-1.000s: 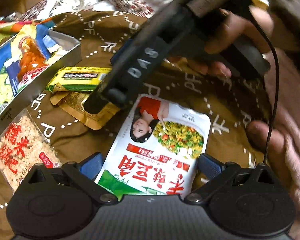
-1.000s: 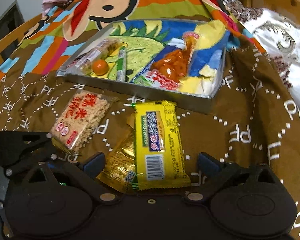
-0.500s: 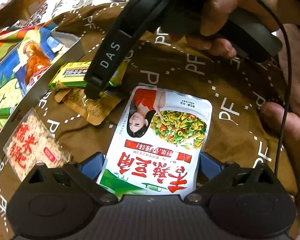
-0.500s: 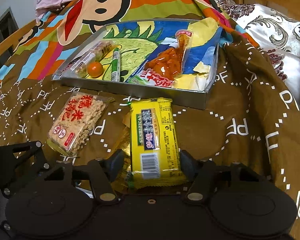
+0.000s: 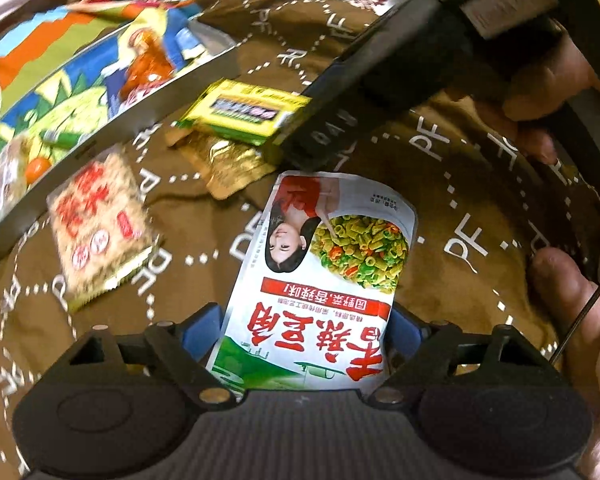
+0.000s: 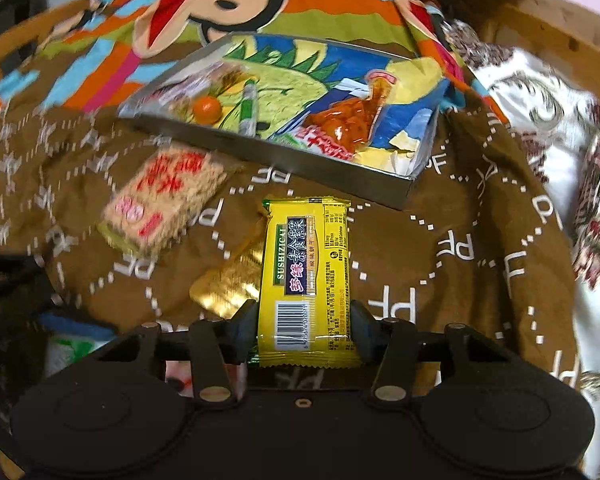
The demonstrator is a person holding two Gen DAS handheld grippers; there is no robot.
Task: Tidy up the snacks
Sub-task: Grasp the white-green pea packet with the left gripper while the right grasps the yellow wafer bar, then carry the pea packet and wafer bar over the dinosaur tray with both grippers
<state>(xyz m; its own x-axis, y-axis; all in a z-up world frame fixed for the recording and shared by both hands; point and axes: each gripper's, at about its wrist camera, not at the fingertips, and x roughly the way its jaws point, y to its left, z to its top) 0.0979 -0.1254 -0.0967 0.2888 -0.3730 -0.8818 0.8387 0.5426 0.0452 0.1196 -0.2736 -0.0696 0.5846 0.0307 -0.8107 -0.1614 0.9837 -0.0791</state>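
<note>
A brown quilted blanket printed with white dotted rings and "PF" letters (image 6: 480, 248) covers the work surface, and a striped cartoon-monkey cloth (image 6: 228, 4) lies beyond it. A shallow rectangular metal tray with a printed cartoon floor (image 6: 340, 178) sits on the blanket. It holds a clear packet of orange-red snack pieces (image 6: 340, 120), a green tube-shaped stick (image 6: 249, 108) and a small orange ball (image 6: 207, 109).

On the blanket in front of the tray lie four packets. A large white pouch printed with a woman and green beans (image 5: 320, 276) lies nearest the left gripper (image 5: 306, 330); its lower end is between the blue pads (image 5: 200, 330). The left jaws are closing, and the pads are at the pouch edges; whether they press cannot be told. A clear packet of beige rice cake with red characters (image 6: 164, 200) lies to the left, blurred. A yellow rectangular wrapper with a barcode (image 6: 306, 276) lies partly over a crumpled gold foil sachet (image 6: 228, 284). The right gripper (image 6: 304, 330) has its jaws clamped on the barcode end of the yellow wrapper, pads against both long edges.

In the left wrist view, a hand (image 5: 548, 80) holds the right gripper body.
</note>
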